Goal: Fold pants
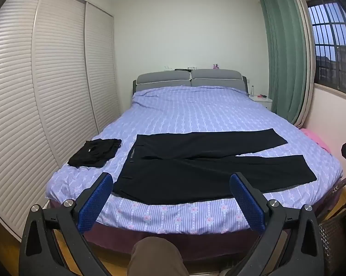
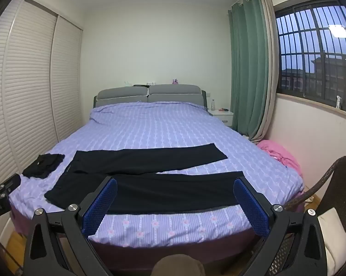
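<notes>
Black pants [image 1: 196, 168] lie spread flat across the near part of the bed [image 1: 184, 115], waistband at the left, both legs running to the right and slightly apart. They also show in the right wrist view [image 2: 150, 179]. My left gripper [image 1: 171, 179] is open and empty, held in the air before the bed's near edge, facing the pants' waist and seat. My right gripper [image 2: 175, 182] is open and empty, at the same height, facing the near leg. Neither touches the cloth.
A folded black garment [image 1: 96, 153] lies on the bed left of the pants. White louvred wardrobe doors [image 1: 46, 92] line the left. A pink cloth [image 2: 278, 154] sits at the bed's right edge. A dark wicker chair [image 2: 329, 184] stands at the right. A nightstand [image 2: 221, 115] is by the green curtain [image 2: 246, 69].
</notes>
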